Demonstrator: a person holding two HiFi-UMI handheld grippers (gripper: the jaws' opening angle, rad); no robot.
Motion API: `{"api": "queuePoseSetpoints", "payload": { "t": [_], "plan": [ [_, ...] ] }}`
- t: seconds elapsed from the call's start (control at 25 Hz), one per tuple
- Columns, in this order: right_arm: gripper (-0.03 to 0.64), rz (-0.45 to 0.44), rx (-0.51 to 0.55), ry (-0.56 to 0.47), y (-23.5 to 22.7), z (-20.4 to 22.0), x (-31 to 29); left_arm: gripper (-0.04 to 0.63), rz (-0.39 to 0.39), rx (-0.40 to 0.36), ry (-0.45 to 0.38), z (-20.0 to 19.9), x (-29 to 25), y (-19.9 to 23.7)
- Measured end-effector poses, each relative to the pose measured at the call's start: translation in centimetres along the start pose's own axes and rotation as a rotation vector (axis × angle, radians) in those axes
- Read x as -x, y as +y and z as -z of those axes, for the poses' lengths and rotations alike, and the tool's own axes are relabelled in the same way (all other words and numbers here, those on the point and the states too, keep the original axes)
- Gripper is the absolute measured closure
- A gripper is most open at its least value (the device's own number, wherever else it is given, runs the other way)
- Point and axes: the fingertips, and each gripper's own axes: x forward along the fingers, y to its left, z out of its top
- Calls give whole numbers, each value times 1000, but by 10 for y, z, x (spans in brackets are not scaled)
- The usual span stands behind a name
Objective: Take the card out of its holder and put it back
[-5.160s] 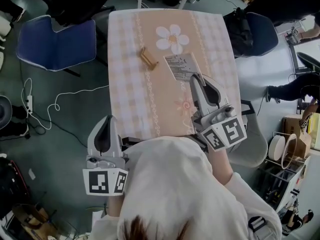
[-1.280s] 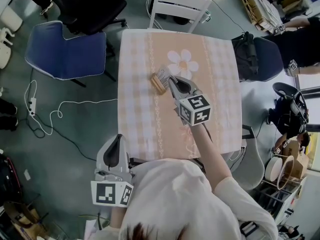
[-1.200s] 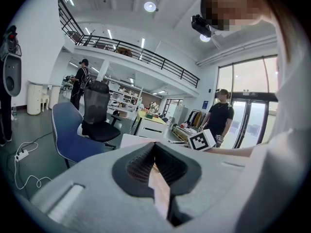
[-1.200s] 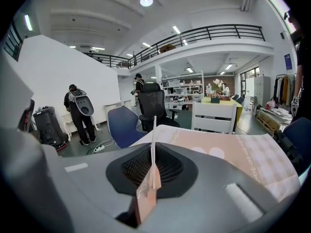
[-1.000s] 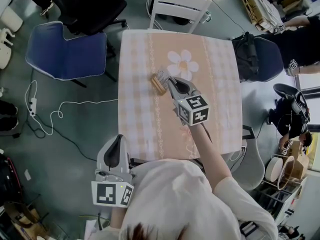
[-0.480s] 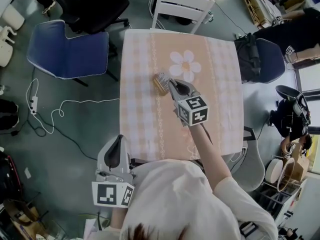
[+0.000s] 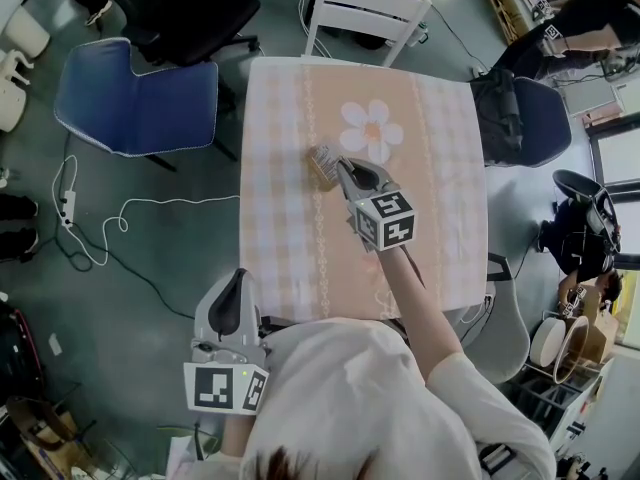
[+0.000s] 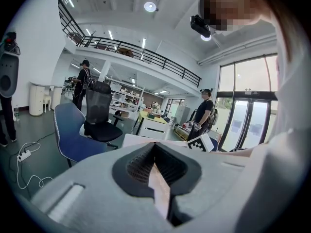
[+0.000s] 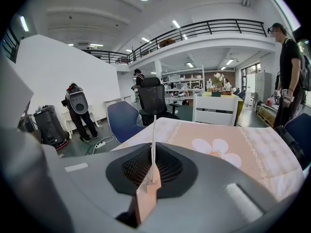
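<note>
A small wooden card holder (image 7: 320,174) stands on the peach checked tablecloth (image 7: 440,168), left of the printed flower. A white card (image 7: 325,155) stands upright at it, with my right gripper (image 7: 340,166) shut on it. In the right gripper view the card (image 9: 153,140) shows edge-on between the black pads, its lower end down at the wooden holder (image 9: 146,194). I cannot tell whether it sits in the slot. My left gripper (image 7: 232,280) hangs off the table's near left corner. Its jaws (image 8: 156,166) are shut with nothing between them.
A blue chair (image 7: 135,93) and a black office chair (image 7: 190,3) stand left of the table, and a white chair (image 7: 362,8) stands at its far side. Another blue chair (image 7: 525,103) is at the right. A cable (image 7: 120,213) trails over the floor at the left.
Five seconds ago the card lay flat on the cloth by my right gripper; now it stands upright at the holder in that gripper. Over the last second nothing has visibly moved.
</note>
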Motion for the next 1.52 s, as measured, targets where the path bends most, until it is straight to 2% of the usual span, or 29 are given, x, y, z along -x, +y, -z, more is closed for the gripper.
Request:
{"api": "queuePoseSetpoints", "payload": {
  "t": [0.44, 0.84, 1.16, 1.28, 1.52],
  "plan": [
    [601, -20, 9, -27, -2, 1, -2, 595, 16, -2, 1, 1, -2, -6],
    [601, -5, 10, 8, -2, 12, -8, 595, 6, -4, -6, -2, 0, -2],
    [596, -5, -1, -9, -2, 9, -5, 595, 7, -5, -7, -4, 0, -3],
    [549, -15, -30, -31, -4, 4, -2, 595, 6, -5, -6, -4, 0, -3],
    [532, -16, -47, -57, -9, -6, 3, 595, 11, -8, -11, -3, 0, -4]
  ]
}}
